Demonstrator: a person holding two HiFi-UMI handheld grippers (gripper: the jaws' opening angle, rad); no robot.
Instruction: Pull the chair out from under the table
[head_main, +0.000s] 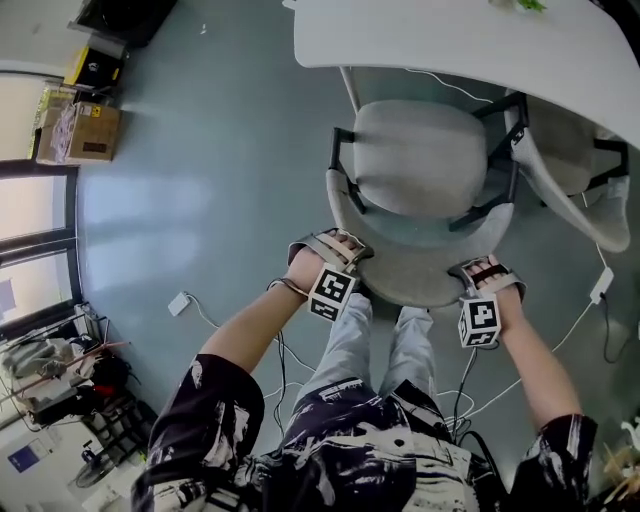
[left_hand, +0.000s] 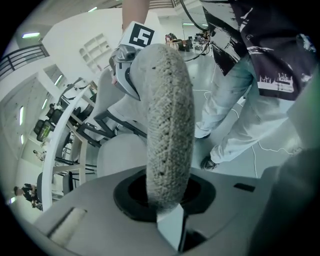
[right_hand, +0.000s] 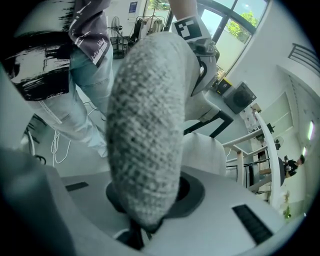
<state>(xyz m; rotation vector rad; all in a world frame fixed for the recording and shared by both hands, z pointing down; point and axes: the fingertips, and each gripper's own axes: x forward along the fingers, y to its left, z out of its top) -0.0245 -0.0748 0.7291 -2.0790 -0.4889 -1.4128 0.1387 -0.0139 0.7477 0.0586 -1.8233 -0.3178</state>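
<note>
The grey-blue floor (head_main: 200, 180) fills most of the head view, and the white bench (head_main: 430, 40) crosses its top edge. The grey chair (head_main: 420, 160) stands just in front of the bench: its seat is almost fully in the open, with only its far edge at the rim of the bench, and its curved backrest (head_main: 420, 270) is turned toward the person. A second chair (head_main: 580, 150) of the same kind stands to the right, partly under the bench. The person stands directly behind the chair, with legs in light jeans (head_main: 370, 340) close to the backrest and both arms stretched forward. The left hand-held gripper (head_main: 340, 248) is closed on the top edge of the backrest at its left end, and the right hand-held gripper (head_main: 487, 272) is closed on the same edge at its right end; both point steeply down. In the left gripper view the woven edge of the backrest (left_hand: 167, 125) is pressed between the jaws, and in the right gripper view the same fabric (right_hand: 145, 135) fills the gap between the jaws. A cardboard box (head_main: 80, 130) lies by the window at the left, and thin white cables (head_main: 200, 312) run over the floor near the person's feet.
</note>
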